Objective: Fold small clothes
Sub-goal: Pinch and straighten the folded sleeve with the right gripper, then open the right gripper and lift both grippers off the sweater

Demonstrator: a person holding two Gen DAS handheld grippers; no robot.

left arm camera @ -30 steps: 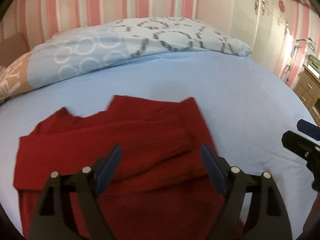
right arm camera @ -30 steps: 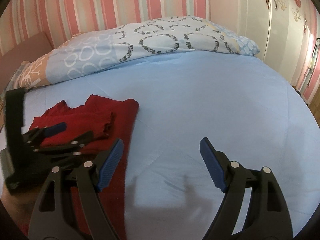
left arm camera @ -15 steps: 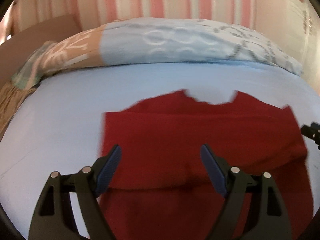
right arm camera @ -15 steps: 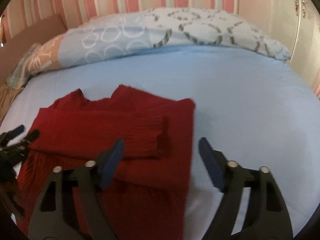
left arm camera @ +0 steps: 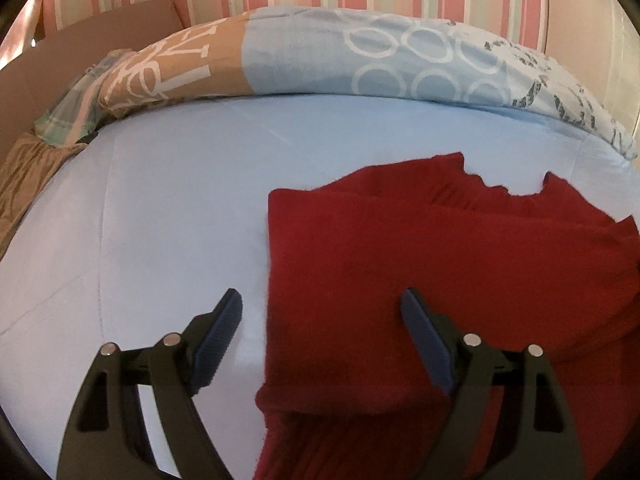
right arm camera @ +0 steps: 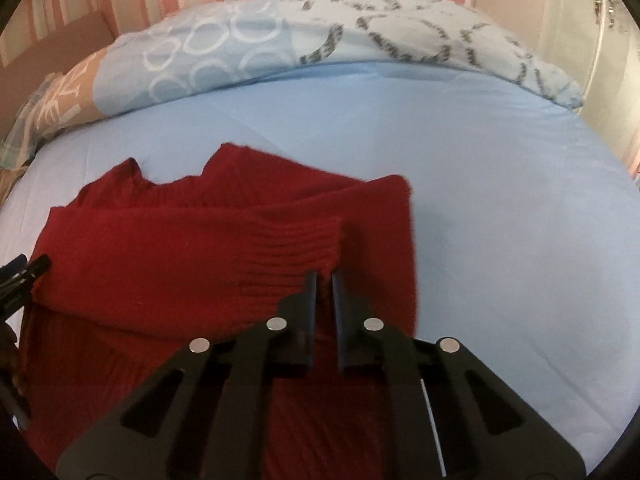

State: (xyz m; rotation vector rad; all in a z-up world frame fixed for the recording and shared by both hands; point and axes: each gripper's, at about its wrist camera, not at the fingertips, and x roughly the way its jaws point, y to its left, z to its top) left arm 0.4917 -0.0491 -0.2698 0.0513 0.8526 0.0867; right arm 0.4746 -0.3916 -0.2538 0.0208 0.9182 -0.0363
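Jaws, right: the right gripper is closed, its pads nearly meeting at the ribbed cuff of the sleeve; whether knit is pinched between them I cannot tell, because the tips hide that spot.
Jaws, left: the left gripper stands wide and is opening a little more; one pad is over the bare sheet, the other over the sweater, so the sweater's left edge lies between them, but nothing is pressed.
Sweater: the red knitted sweater lies flat on the light blue bed sheet, neckline toward the patterned duvet, one sleeve folded across the body.
Sweater, other view: the same garment fills the near left part of the sheet, and the duvet is far behind it.
Reason for placement: I judge that each gripper takes one side of the sweater so that the body can be lifted evenly for the next fold.
Stage: sleeves seem already brought in; the fold of the body is not yet done.
Risk: a closed right gripper with no cloth inside would leave that side behind.
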